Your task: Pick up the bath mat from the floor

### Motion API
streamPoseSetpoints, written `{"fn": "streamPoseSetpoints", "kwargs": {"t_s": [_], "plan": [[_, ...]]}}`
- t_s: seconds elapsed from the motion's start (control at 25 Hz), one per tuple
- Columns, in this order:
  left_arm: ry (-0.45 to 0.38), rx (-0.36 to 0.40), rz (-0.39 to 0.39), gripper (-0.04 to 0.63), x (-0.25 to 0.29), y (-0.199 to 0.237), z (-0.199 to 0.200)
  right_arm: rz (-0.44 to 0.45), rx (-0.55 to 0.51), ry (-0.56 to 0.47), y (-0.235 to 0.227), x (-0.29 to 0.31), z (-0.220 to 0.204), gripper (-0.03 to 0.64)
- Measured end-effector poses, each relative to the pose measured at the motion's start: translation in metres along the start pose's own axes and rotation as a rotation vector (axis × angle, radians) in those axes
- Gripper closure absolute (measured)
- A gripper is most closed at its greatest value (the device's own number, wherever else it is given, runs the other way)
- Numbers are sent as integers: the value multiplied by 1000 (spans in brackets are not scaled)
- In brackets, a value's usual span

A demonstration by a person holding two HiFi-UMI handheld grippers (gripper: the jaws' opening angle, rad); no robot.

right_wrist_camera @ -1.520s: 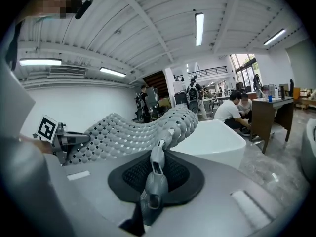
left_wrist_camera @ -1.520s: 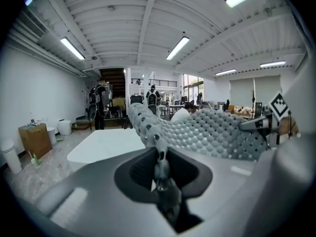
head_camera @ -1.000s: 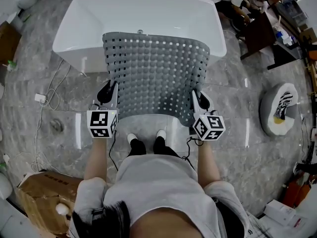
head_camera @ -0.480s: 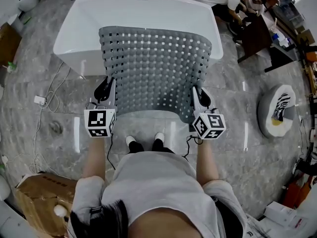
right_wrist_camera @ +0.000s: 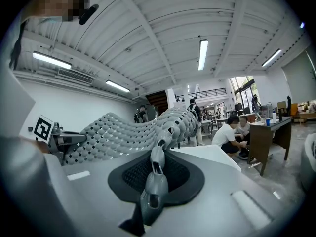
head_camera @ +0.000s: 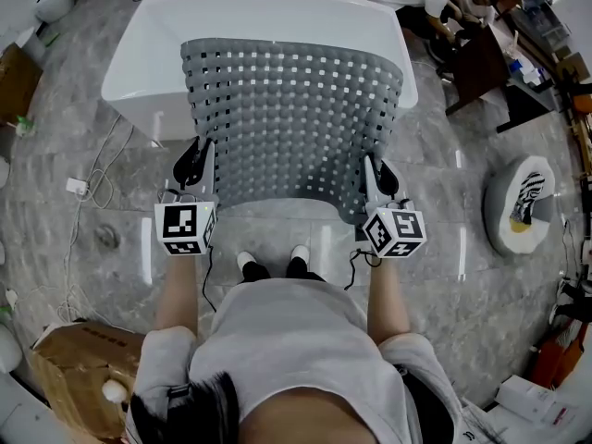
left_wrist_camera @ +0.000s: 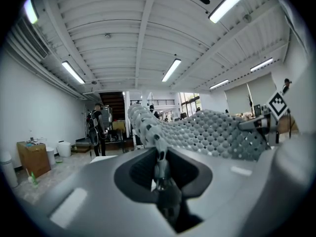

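1 white bathtub (head_camera: 139, 58), frame top, is now more covered by the bath mat (head_camera: 291, 109), raised higher, off the floor (head_camera: 102, 188). Left gripper (head_camera: 197, 158) and right gripper (head_camera: 377, 172) stay clamped narrow on its near corners; pickup looks done.

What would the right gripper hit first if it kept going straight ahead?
The right gripper is shut on the grey bath mat, so that comes first; beyond it, probably the white bathtub, though depth is unclear.

The head view is looking steeply down; both gripper views are facing twelve o'clock, close along the shared bath mat (head_camera: 291, 123).
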State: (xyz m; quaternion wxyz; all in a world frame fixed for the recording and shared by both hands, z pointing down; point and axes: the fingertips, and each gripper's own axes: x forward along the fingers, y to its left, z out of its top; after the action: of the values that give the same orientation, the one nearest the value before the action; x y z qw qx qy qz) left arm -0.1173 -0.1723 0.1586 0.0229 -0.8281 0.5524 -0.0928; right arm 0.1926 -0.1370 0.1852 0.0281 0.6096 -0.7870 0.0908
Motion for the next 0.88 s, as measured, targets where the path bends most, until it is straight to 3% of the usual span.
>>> {"fn": "streamPoseSetpoints", "kwargs": {"t_s": [0.88], "plan": [[-14,-21,18,538,-4,-2,7,16,-20,-26,0,0,13,572]]}}
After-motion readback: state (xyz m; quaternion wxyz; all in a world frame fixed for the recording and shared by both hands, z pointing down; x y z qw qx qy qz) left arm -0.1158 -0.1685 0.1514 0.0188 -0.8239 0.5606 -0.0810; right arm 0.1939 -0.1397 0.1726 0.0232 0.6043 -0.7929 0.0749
